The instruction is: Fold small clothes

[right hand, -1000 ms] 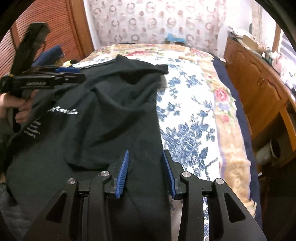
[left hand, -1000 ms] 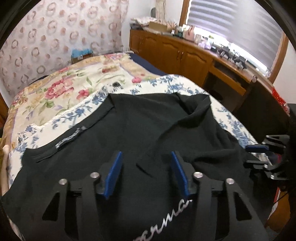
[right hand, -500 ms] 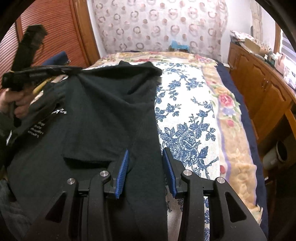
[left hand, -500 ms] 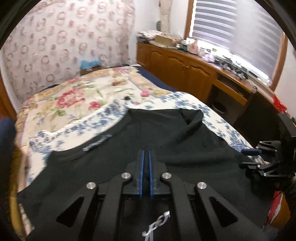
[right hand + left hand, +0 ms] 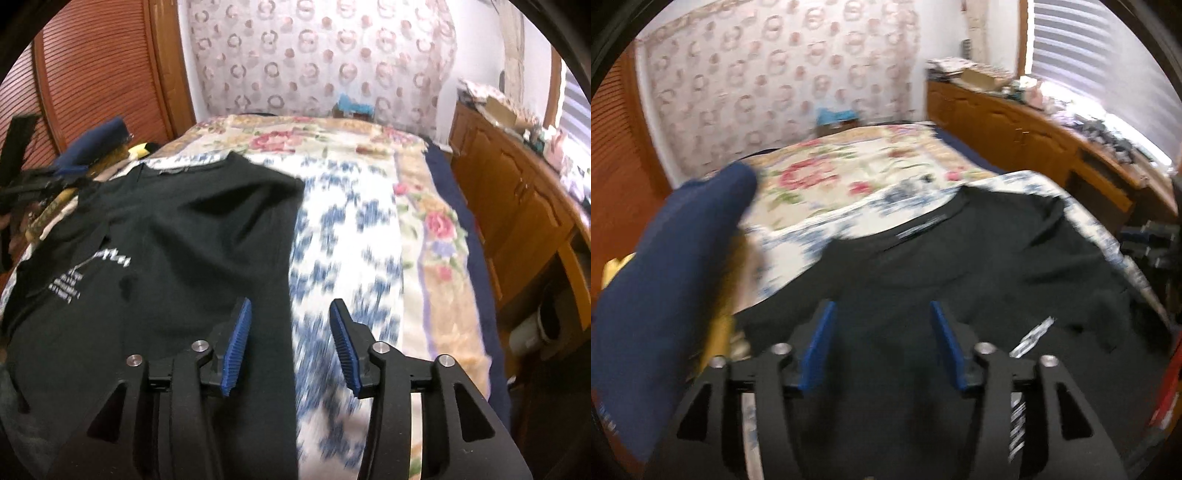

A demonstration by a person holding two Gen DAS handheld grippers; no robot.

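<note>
A black T-shirt (image 5: 960,266) with white lettering lies spread on the flowered bedspread (image 5: 827,177), its collar toward the far side. My left gripper (image 5: 882,306) hovers over the shirt's near part. Its jaws are opening and no cloth is pinched between the blue pads. In the right wrist view the same T-shirt (image 5: 177,236) fills the left half. My right gripper (image 5: 291,303) stands over the shirt's right edge, jaws opening, with one pad above black cloth and the other above the blue-flowered sheet (image 5: 351,240). The left gripper (image 5: 33,181) shows at that view's far left.
A dark blue fabric thing (image 5: 676,288) lies close on the left, with yellow items beside it. Wooden cabinets (image 5: 517,199) with clutter on top run along the right of the bed. A slatted wooden door (image 5: 92,66) stands at the left and patterned wallpaper behind.
The left gripper shut, then reopened, and swung left so the dark blue thing came into view. The shirt's raised fold now lies flatter. The right gripper's jaws have widened.
</note>
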